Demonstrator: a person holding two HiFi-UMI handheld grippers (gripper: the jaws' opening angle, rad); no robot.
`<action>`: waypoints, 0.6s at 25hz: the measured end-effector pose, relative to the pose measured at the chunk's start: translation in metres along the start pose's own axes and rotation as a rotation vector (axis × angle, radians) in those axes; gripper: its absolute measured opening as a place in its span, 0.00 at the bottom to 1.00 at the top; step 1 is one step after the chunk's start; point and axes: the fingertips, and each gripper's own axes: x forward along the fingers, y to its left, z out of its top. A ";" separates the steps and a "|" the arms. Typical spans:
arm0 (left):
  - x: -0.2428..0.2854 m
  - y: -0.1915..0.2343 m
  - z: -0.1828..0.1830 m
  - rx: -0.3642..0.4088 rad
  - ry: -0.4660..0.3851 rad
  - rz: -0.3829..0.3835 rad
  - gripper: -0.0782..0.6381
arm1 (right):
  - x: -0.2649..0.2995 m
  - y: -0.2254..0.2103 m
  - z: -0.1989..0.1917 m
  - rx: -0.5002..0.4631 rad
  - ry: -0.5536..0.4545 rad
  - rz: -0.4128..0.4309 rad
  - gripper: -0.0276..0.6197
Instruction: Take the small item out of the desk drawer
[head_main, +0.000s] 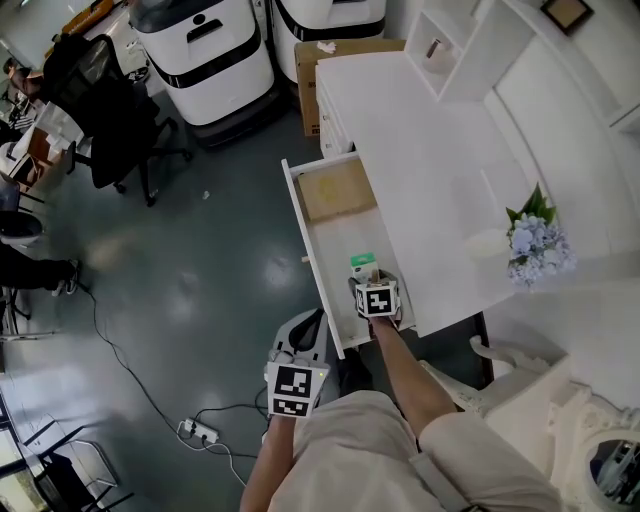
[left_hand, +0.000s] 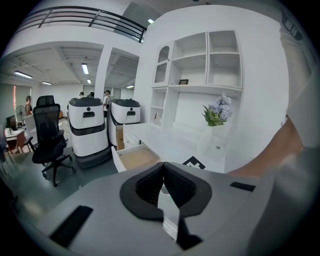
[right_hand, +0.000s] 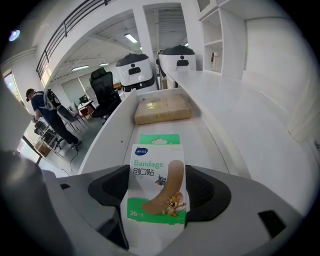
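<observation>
Our right gripper (right_hand: 159, 200) had its two dark pads pressed against the sides of a small white-and-green cardboard box of bandages (right_hand: 157, 185), which stood upright between them with its printed face towards the camera. The box sat at the near end of the open white desk drawer (head_main: 310, 240). We could not tell whether it touched the drawer floor. At the drawer's far end lay a flat tan cardboard box (right_hand: 162, 110), well apart from the bandages. Our left gripper (left_hand: 163, 181) hung low beside the drawer front, outside it, its pads closed together on nothing. On the white desk top (head_main: 430, 170) to the right stood a bunch of pale blue flowers (head_main: 535, 245).
</observation>
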 end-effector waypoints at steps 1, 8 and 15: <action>0.001 -0.001 0.000 0.002 0.000 -0.004 0.13 | -0.002 0.002 0.003 -0.008 -0.014 0.010 0.61; 0.005 -0.009 0.002 0.017 0.002 -0.038 0.13 | -0.026 0.016 0.022 -0.002 -0.106 0.046 0.61; 0.012 -0.016 0.007 0.031 -0.007 -0.077 0.13 | -0.058 0.022 0.042 -0.011 -0.202 0.070 0.61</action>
